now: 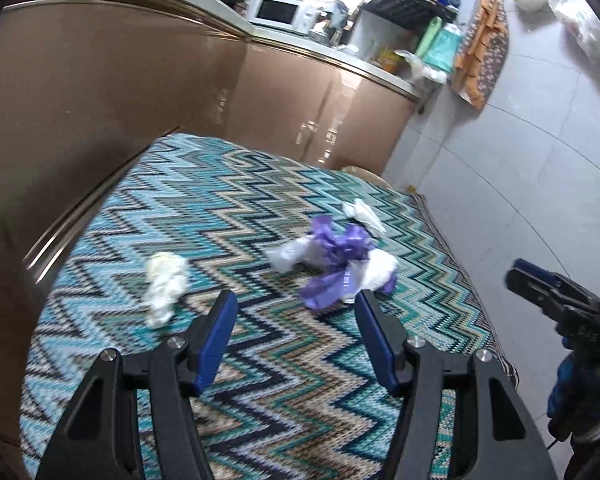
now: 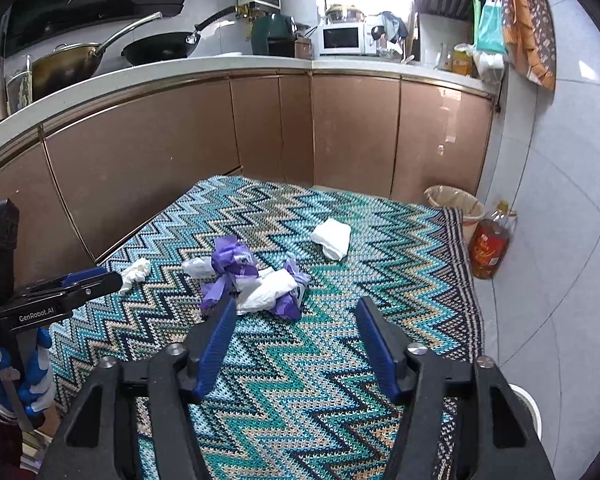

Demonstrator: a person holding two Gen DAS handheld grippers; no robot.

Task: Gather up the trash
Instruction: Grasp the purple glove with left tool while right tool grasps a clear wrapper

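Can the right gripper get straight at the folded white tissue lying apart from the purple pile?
Probably yes. The right gripper is open and empty, and the folded white tissue lies alone on the zigzag mat. The purple and white pile sits to its left, out of the way.

Crumpled purple-and-white wrapper pile (image 2: pixel 252 280), white tissue wads (image 2: pixel 332 238) on zigzag mat (image 2: pixel 400 248)
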